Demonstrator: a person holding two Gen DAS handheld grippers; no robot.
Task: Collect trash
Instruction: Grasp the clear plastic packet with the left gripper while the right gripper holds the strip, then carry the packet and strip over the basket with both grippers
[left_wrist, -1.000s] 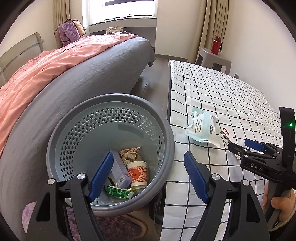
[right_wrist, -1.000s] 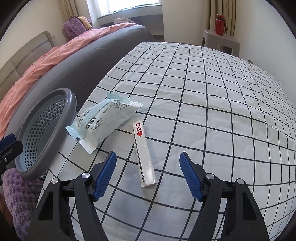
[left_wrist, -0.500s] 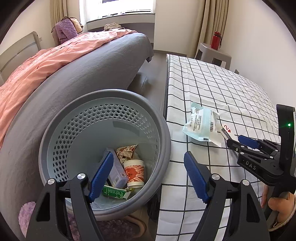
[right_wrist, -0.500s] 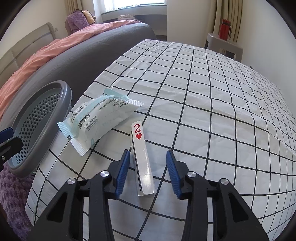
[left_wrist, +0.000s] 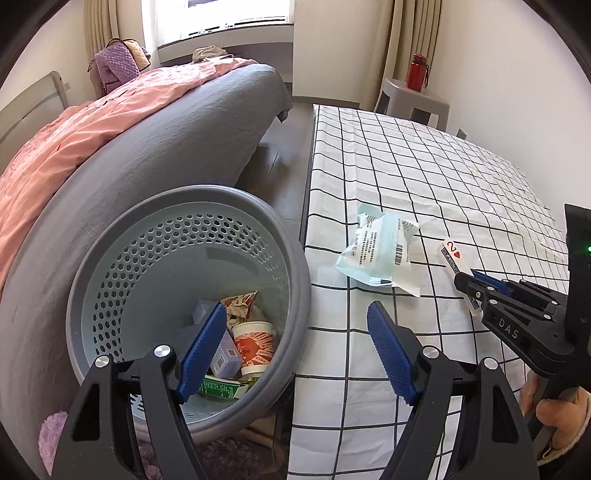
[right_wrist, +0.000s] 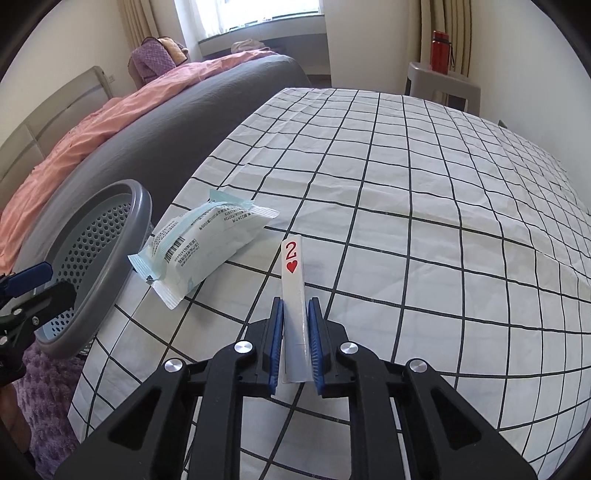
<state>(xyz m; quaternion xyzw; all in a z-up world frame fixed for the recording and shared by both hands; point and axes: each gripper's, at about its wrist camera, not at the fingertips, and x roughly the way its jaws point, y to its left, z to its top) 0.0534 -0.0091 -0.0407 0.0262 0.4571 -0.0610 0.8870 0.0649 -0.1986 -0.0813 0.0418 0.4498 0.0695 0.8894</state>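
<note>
A playing card pack (right_wrist: 293, 291) marked with a red 2 of hearts lies on the checked sheet, and my right gripper (right_wrist: 295, 314) is shut on its near half. From the left wrist view the pack (left_wrist: 452, 254) sticks out beyond the right gripper (left_wrist: 476, 284). A white and teal wrapper packet (right_wrist: 199, 251) (left_wrist: 380, 254) lies just left of it, untouched. My left gripper (left_wrist: 295, 343) stands open and empty over the rim of the grey perforated bin (left_wrist: 295, 258), which holds a paper cup (left_wrist: 255, 347), small boxes and a crumpled wrapper.
The bin (right_wrist: 140, 206) stands on the floor between the checked bed (right_wrist: 424, 206) and a grey bed with a pink cover (left_wrist: 110, 122). A purple rug (right_wrist: 48, 373) lies under it. A grey stool with a red bottle (left_wrist: 417, 77) stands at the far wall.
My right gripper's jaws went from wide open around the card pack to shut on it. The left gripper drifted slightly, so the bin shifted a little in its view.
</note>
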